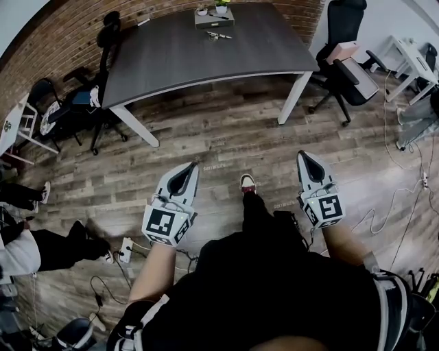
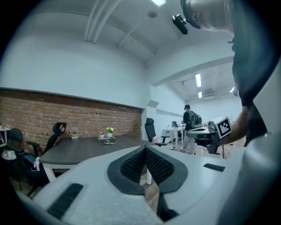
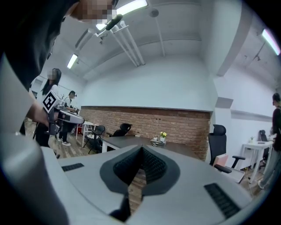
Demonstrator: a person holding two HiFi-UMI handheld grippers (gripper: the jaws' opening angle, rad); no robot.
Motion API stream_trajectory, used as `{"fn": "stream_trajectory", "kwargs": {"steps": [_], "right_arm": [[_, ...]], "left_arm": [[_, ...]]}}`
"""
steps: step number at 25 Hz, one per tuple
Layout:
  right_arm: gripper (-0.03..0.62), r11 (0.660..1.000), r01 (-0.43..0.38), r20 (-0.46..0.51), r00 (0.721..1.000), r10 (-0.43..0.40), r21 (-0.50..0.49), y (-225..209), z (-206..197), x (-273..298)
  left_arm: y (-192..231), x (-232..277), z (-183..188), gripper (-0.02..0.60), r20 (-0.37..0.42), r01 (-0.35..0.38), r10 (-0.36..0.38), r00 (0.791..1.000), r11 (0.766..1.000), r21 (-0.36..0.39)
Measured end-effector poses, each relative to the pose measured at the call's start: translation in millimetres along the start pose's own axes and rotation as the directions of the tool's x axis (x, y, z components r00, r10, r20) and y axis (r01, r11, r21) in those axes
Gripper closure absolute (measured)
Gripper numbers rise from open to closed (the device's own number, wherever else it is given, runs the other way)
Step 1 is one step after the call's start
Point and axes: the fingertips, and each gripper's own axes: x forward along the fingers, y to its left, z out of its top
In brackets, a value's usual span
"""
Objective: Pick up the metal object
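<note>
Metal object (image 1: 219, 35) lies at far end of dark table (image 1: 185, 62)

It sits just in front of a box (image 1: 214, 18) holding a small plant, near the brick wall (image 1: 62, 34). Well apart from it, over the wood floor (image 1: 226, 137), the left gripper (image 1: 193, 165) and right gripper (image 1: 302, 155) each have jaws pressed together, gripping nothing.

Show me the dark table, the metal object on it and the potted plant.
dark table (image 1: 178, 58), head view, bare tabletop
metal object (image 1: 219, 35), head view, its middle
potted plant (image 3: 163, 134), right gripper view, its flowers
</note>
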Motion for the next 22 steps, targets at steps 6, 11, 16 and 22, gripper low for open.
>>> {"fn": "stream_trajectory", "kwargs": {"steps": [6,11,16,22], "right_arm": [[0.599,0.999,-0.040,0.020,0.999,0.040,0.012,-60.3,-20.7,115.4],[0.599,0.984,-0.141,0.056,0.989,0.135,0.106,-115.9,-7.4,241.1],[0.599,0.983,-0.164,0.088,0.984,0.156,0.087,-186.9,20.8,338.1],[0.599,0.982,-0.167,0.063,0.985,0.162,0.089,-204.4,15.0,410.7]], "left_arm": [[64.8,101.6,-5.3,0.574,-0.009,-0.037,0.037,0.999,0.999,0.006],[149.2,192.1,27.9,0.574,-0.040,-0.128,0.130,0.991,0.990,0.056],[208.1,277.7,73.8,0.574,0.008,-0.167,0.167,0.986,0.982,0.086],[268.6,332.5,66.5,0.574,0.003,-0.168,0.168,0.986,0.985,0.035]]}}
